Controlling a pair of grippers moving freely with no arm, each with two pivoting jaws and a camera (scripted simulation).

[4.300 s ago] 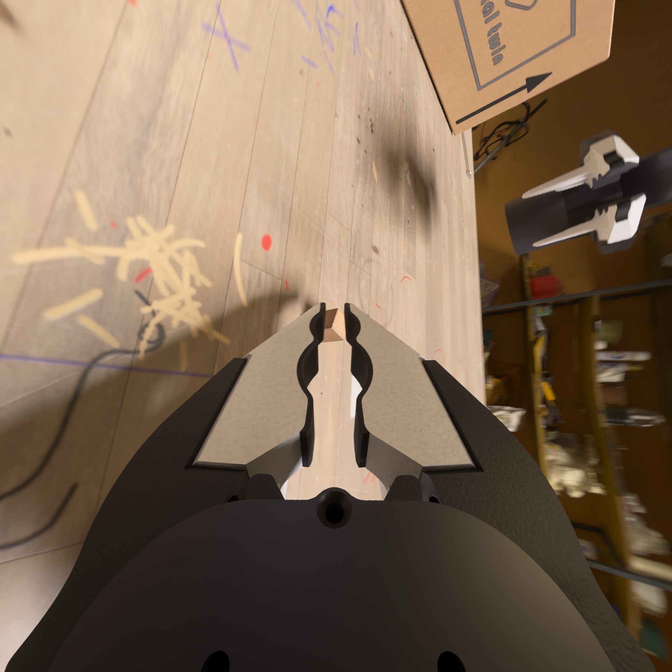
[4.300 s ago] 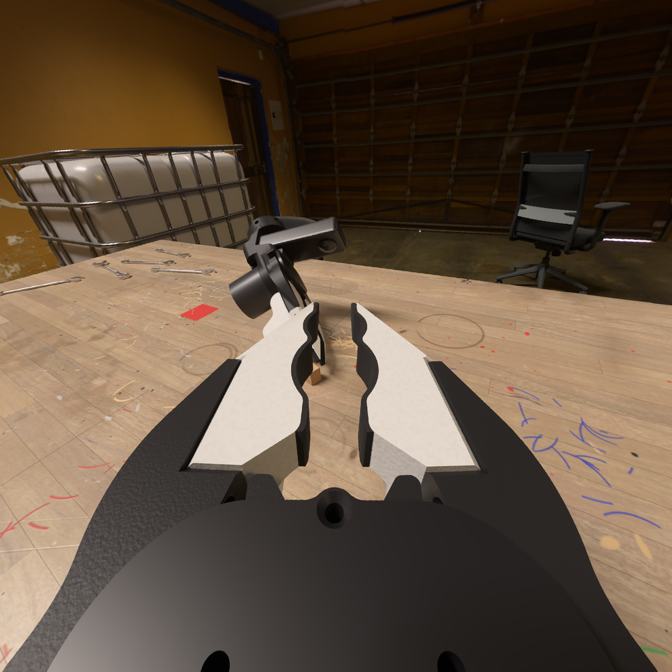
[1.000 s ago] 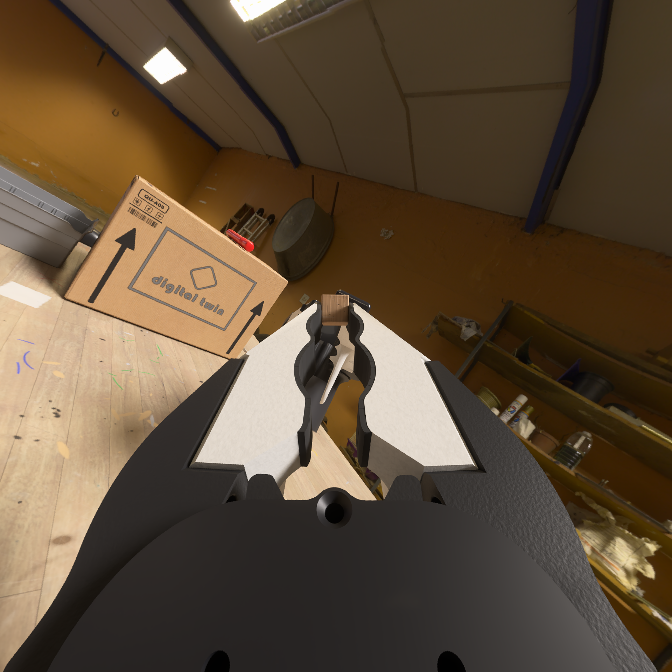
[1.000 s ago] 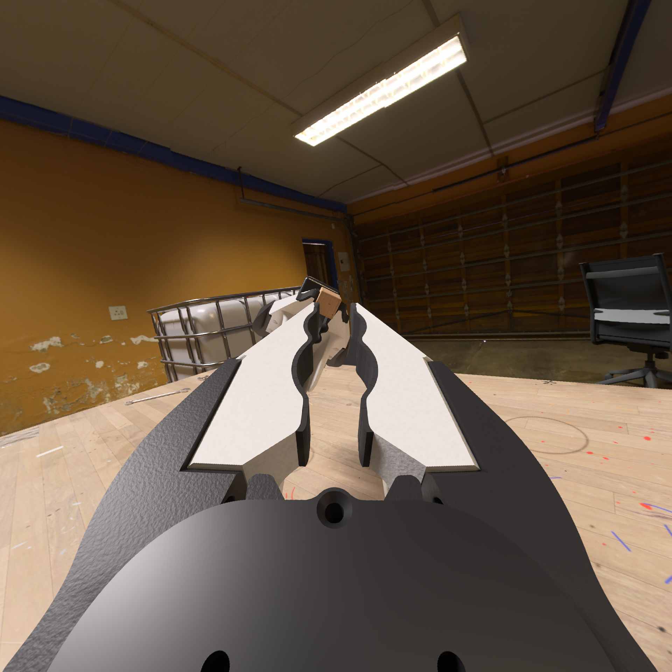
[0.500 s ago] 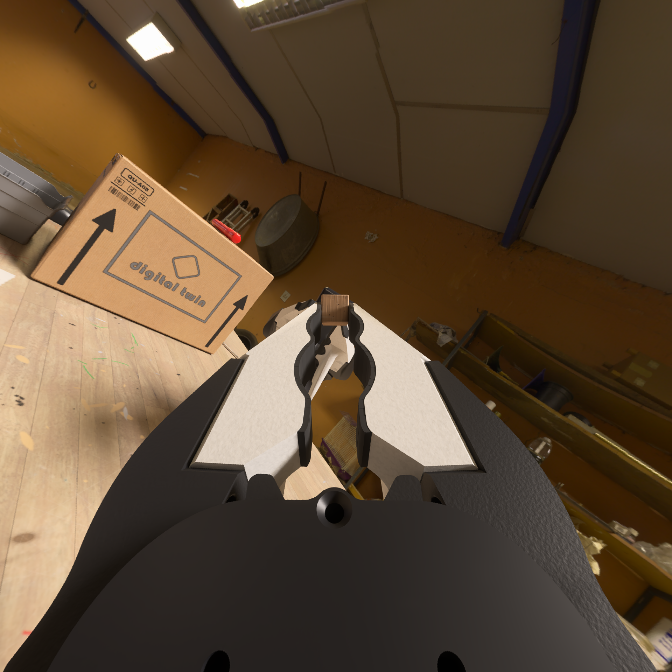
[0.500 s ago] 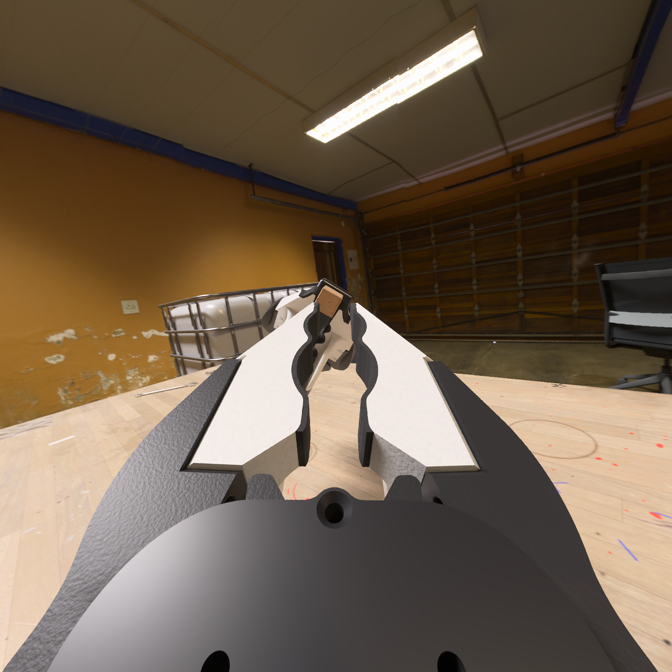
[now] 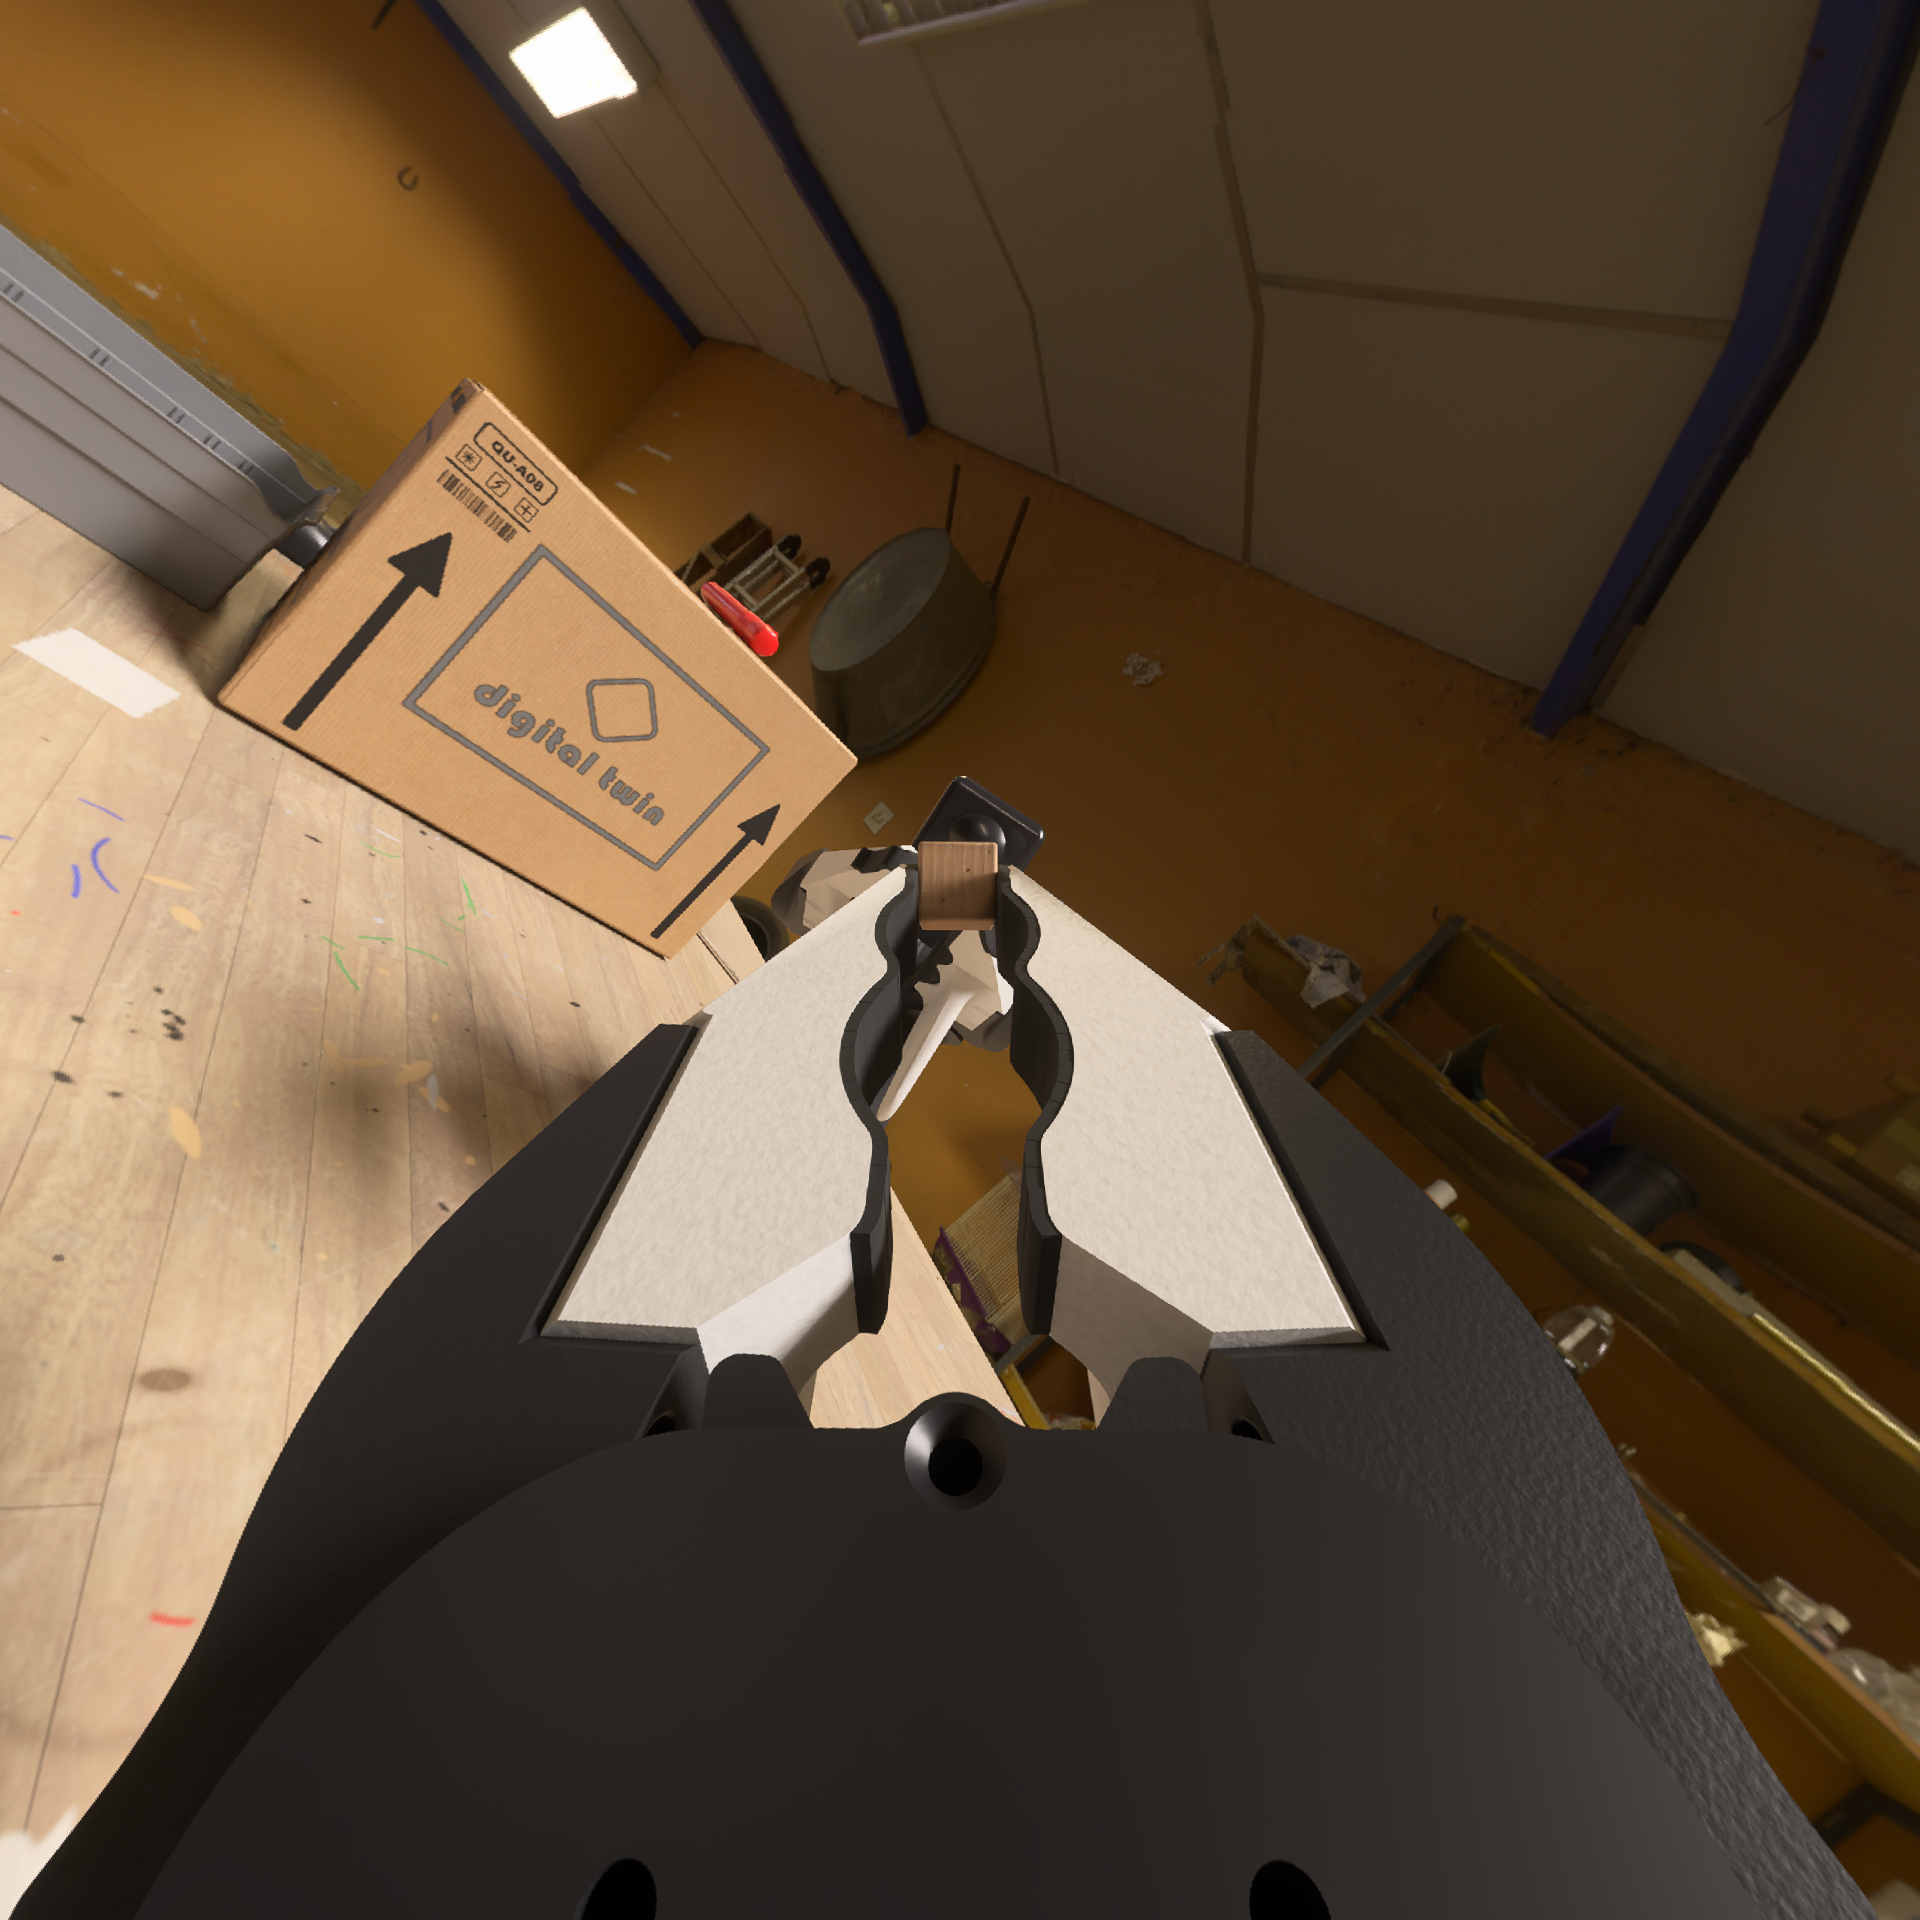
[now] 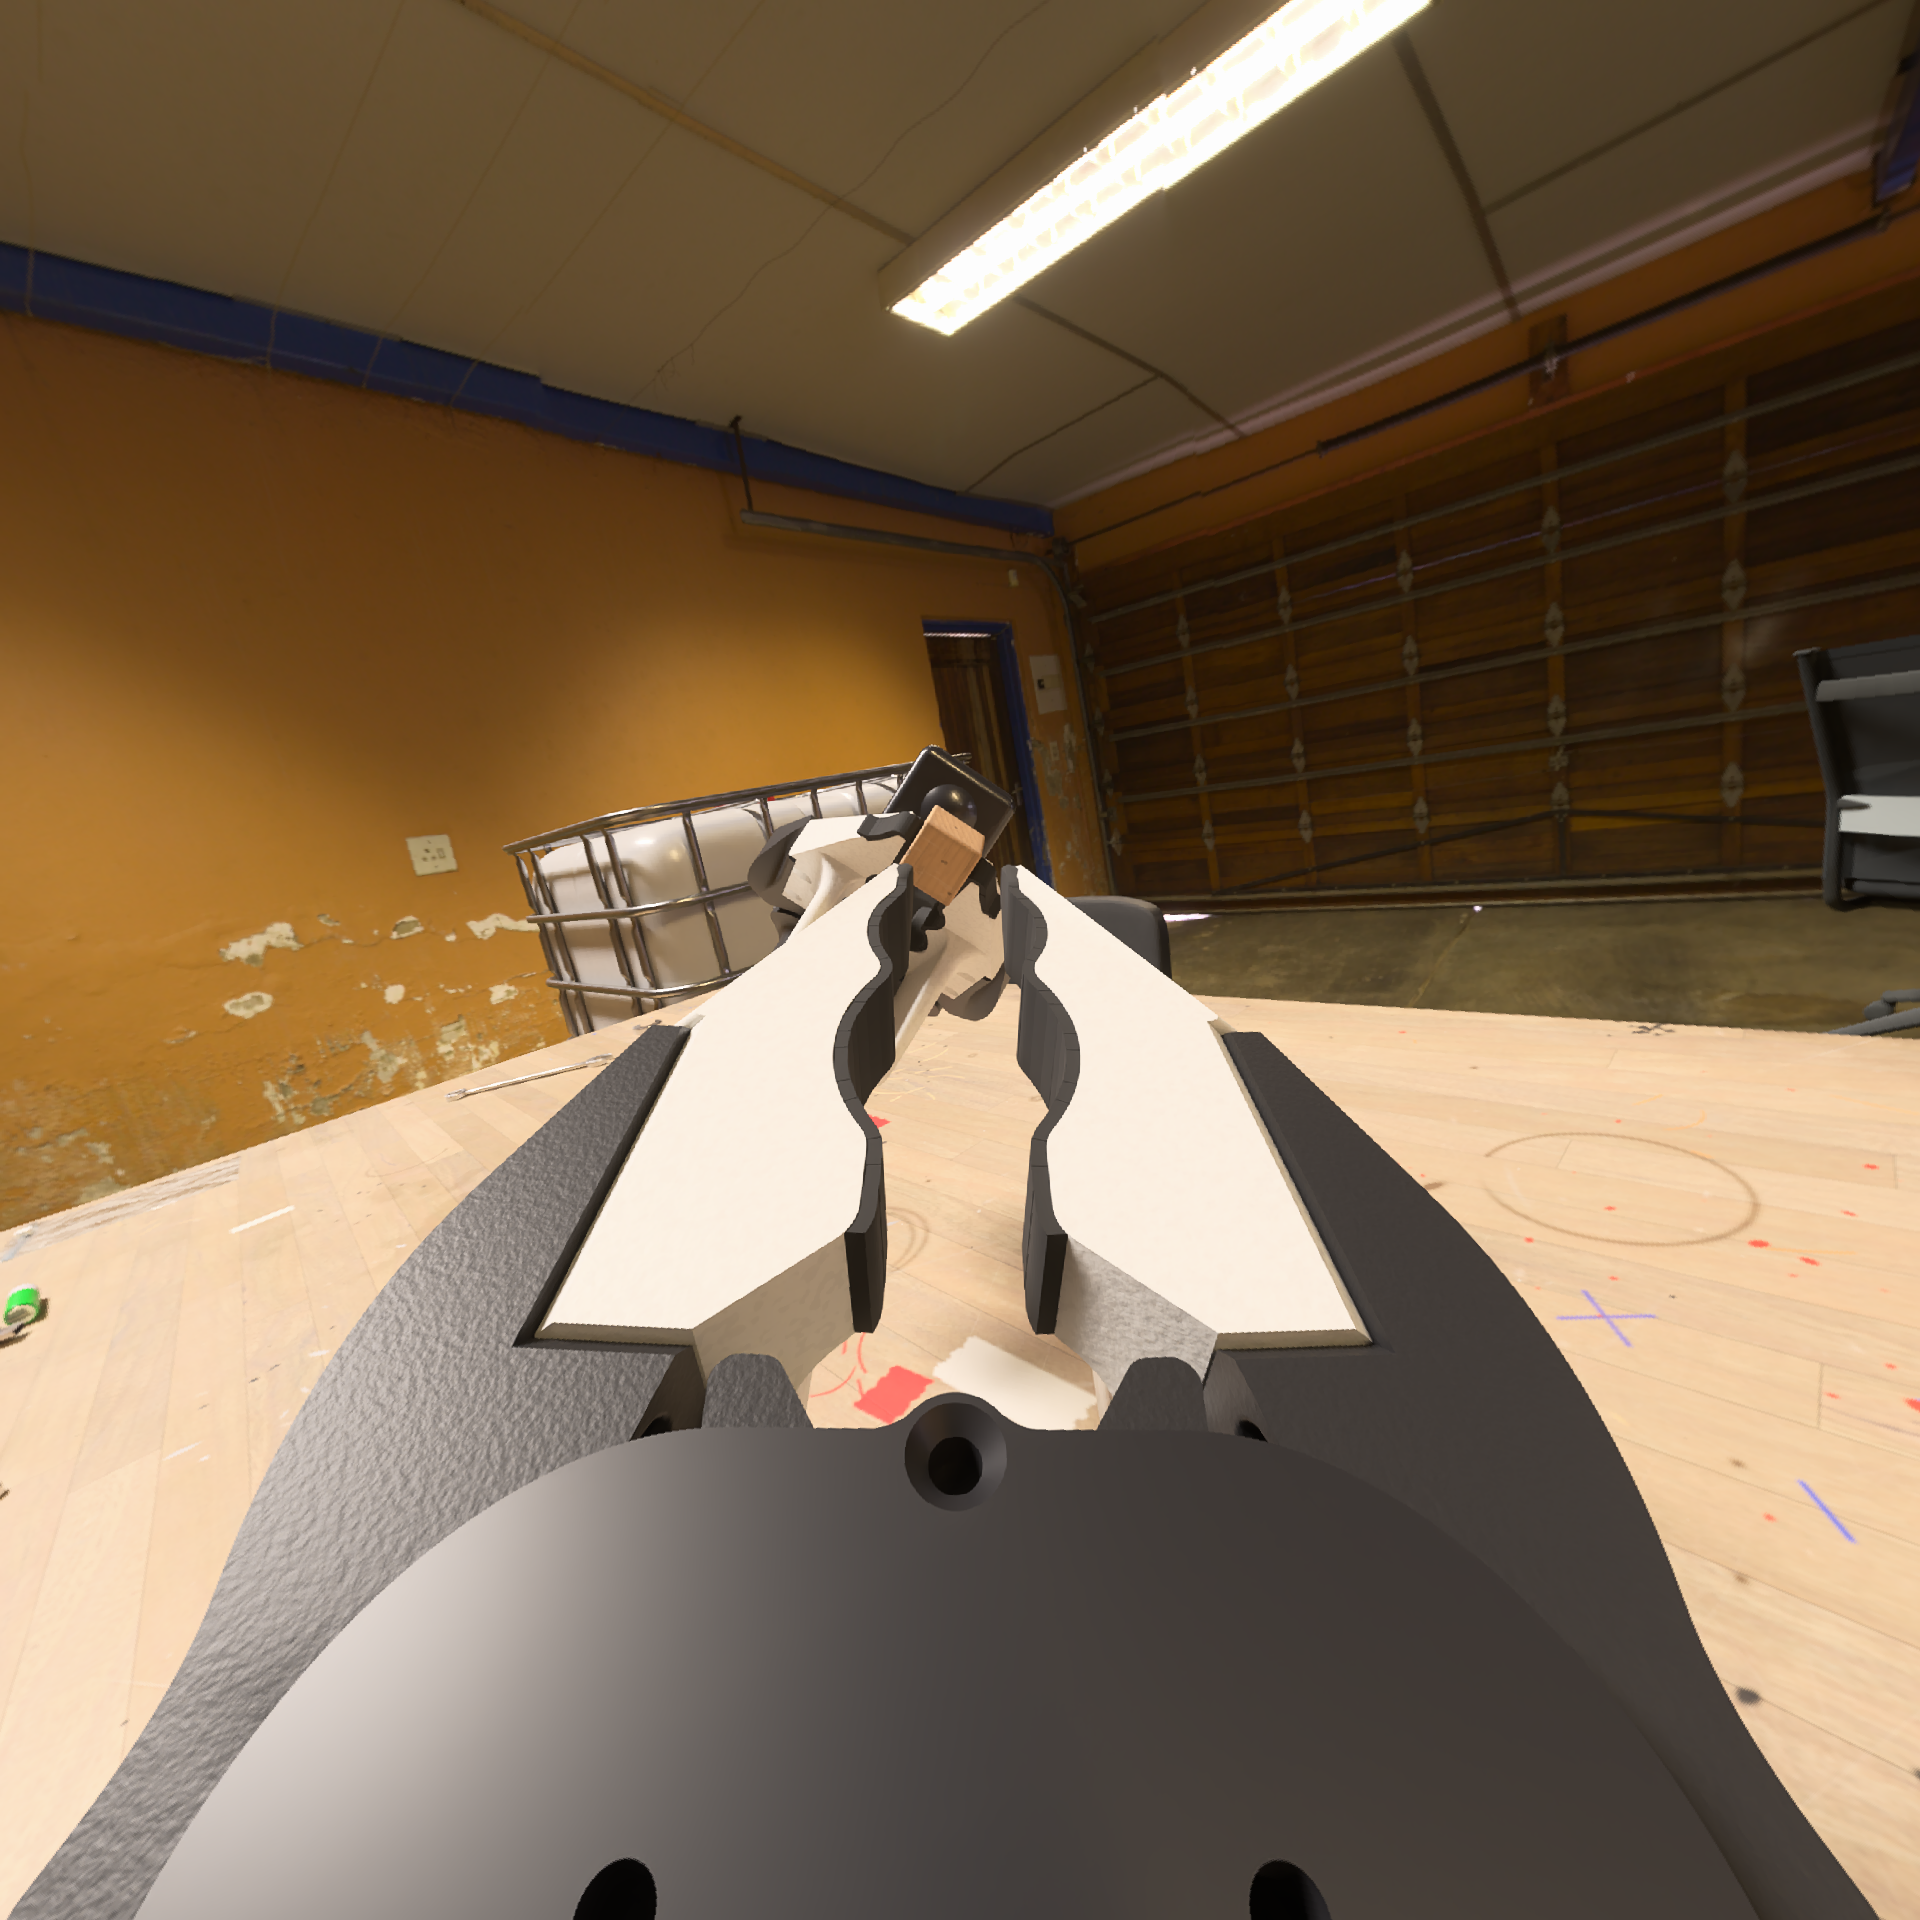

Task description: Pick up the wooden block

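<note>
The wooden block [image 7: 957, 883] is a small light-brown cube. My left gripper [image 7: 958, 896] is shut on it at the fingertips and holds it high above the wooden table [image 7: 208, 1039]. In the right wrist view the block [image 8: 940, 854] sits tilted between the tips of my right gripper [image 8: 954, 883], close to the left tip, with a gap on the right side. My right gripper is open. The left gripper's white fingers [image 8: 821, 857] show beyond it. The right gripper's fingers [image 7: 940, 1023] show behind the block in the left wrist view.
A cardboard box [image 7: 540, 675] and a grey bin [image 7: 104, 447] stand at the table's far side, with wall shelves [image 7: 1610, 1143] to the right. In the right wrist view a caged white tank [image 8: 644, 904] and an office chair [image 8: 1860, 769] stand beyond the table [image 8: 1558, 1143].
Since 4.3 s ago my left gripper has lifted the block off the table and tilted upward. My right gripper has risen and closed in until its tips flank the block.
</note>
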